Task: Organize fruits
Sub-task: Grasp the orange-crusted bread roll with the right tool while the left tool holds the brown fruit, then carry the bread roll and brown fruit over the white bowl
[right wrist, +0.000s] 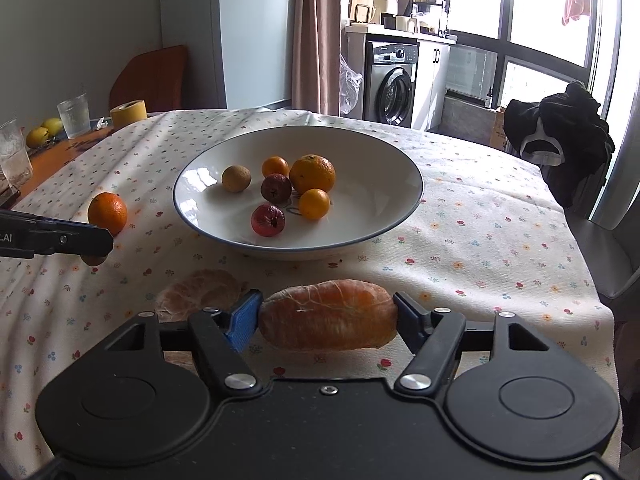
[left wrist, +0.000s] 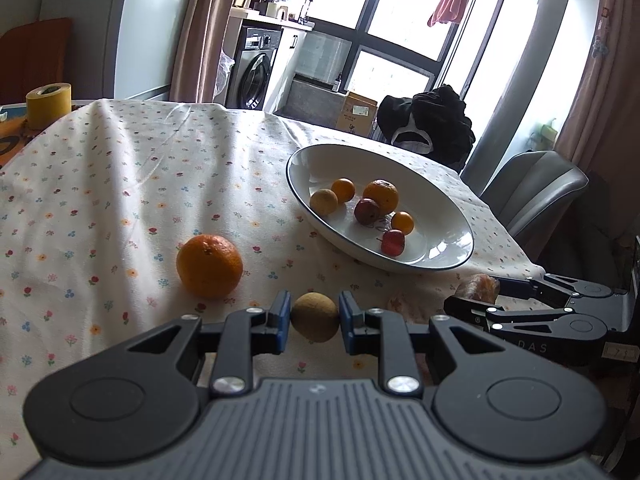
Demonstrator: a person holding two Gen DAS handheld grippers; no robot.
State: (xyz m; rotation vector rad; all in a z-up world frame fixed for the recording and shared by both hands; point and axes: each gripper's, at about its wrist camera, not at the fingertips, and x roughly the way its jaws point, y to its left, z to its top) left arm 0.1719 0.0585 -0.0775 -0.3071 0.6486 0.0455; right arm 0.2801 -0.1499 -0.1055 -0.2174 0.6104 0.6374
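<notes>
The left gripper (left wrist: pixel 315 317) was closed on a small brown fruit (left wrist: pixel 315 317), low over the bench (left wrist: pixel 120 184) near its front edge. A whole orange (left wrist: pixel 209 266) sat just beside it to the left, with bare cloth beyond. The right gripper (right wrist: pixel 327 314) clamped a peeled orange piece (right wrist: pixel 327 314) lengthwise, above the cloth close to the bench's near edge; a second peeled piece (right wrist: pixel 198 290) lay beside it. Ahead, the white bowl (right wrist: pixel 380 152) held six small fruits, its right half free.
</notes>
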